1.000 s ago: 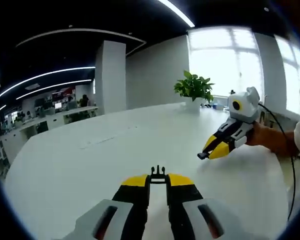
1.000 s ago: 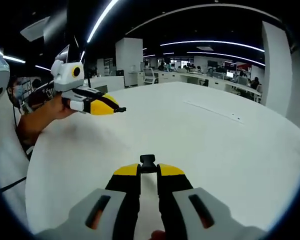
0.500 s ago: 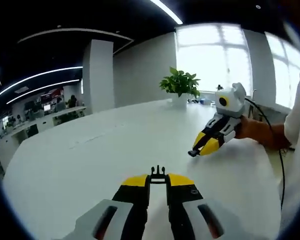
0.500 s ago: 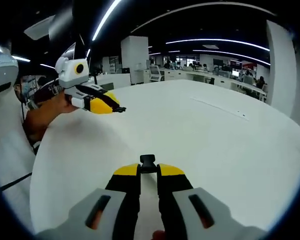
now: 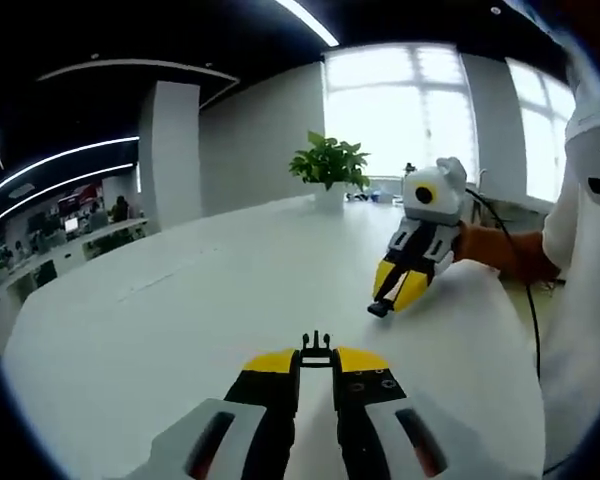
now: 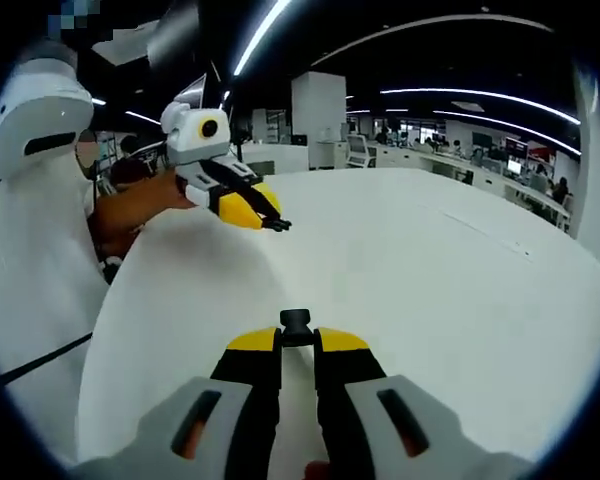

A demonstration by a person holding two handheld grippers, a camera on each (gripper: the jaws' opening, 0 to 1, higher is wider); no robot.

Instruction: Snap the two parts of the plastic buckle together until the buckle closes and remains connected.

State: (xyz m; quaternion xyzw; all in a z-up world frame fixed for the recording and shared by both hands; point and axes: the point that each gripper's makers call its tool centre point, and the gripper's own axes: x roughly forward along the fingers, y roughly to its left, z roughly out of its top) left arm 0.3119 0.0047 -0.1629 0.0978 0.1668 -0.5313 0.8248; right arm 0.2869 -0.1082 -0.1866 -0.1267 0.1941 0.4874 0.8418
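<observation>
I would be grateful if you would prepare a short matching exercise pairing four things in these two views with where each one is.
Things:
1. pronged buckle part
2. blocky buckle part
3. potted plant
4. table

Places:
A. beneath both claws
B. in the left claw
C. at the table's far edge, before the window
D. in the right claw

Pairs: 1-B, 2-D, 3-C, 4-A
</observation>
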